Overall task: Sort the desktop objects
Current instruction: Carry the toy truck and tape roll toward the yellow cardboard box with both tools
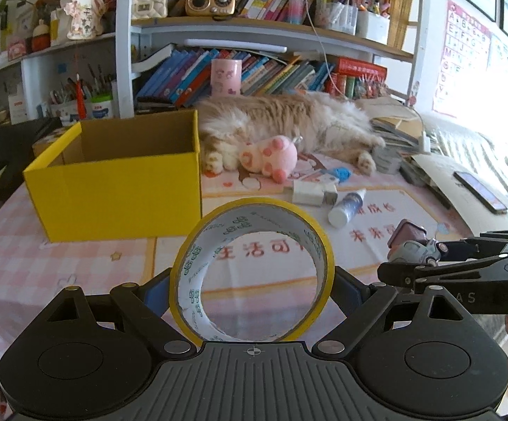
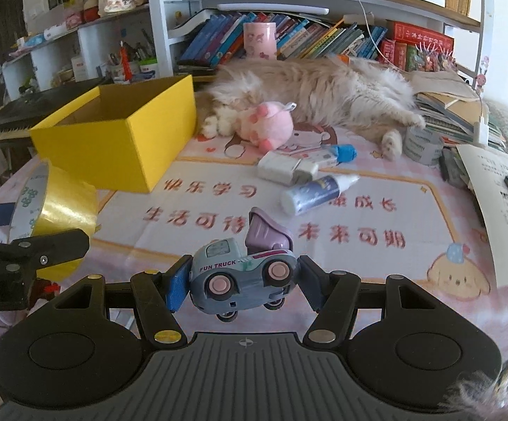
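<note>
My left gripper (image 1: 252,280) is shut on a yellow tape roll (image 1: 191,256), held upright above the table; the roll also shows in the right wrist view (image 2: 61,207). My right gripper (image 2: 243,277) is shut on a blue toy truck (image 2: 240,273) with a purple tipper, also seen in the left wrist view (image 1: 415,245). An open yellow box (image 1: 113,189) stands at the left of the table, ahead of the left gripper; it shows in the right wrist view (image 2: 113,133) too.
A cat (image 2: 324,91) lies across the back of the table beside a pink plush (image 2: 268,126). A white charger (image 2: 282,168), a glue bottle (image 2: 313,193), a blue-capped item (image 2: 338,154) and a grey tape roll (image 2: 422,147) lie mid-table. A phone (image 1: 482,193) lies at the right.
</note>
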Tool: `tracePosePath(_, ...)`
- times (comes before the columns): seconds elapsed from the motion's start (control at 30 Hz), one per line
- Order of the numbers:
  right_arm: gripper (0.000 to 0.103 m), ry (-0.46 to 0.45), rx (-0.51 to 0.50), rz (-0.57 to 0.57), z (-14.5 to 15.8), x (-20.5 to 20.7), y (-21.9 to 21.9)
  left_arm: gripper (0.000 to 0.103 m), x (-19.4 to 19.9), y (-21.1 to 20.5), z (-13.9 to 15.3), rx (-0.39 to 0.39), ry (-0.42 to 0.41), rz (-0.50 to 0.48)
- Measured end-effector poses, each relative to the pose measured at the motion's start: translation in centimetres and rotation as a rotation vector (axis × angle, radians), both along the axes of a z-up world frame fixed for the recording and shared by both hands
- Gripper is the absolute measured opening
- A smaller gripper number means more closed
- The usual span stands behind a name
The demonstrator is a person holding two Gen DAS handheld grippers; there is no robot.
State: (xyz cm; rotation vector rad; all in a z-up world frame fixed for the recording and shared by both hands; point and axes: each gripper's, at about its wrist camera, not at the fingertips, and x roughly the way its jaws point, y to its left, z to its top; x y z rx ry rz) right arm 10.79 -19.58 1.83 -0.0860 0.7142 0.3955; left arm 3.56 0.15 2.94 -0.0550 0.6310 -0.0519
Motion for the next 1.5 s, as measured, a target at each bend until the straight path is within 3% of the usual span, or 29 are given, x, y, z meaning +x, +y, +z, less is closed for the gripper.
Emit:
tracePosePath(0.5, 0.060, 0.017, -0.002, 0.000, -1.0, -5.3, 3.4, 0.092, -4.4, 3.4, -0.4, -0.015, 0.020, 0.024)
tracePosePath(1.5, 0.060, 0.026, -0.052, 0.214, -1.4, -6.0, 9.1, 0.092, -6.4, 6.6, -0.6, -0.024, 0.018, 0.139)
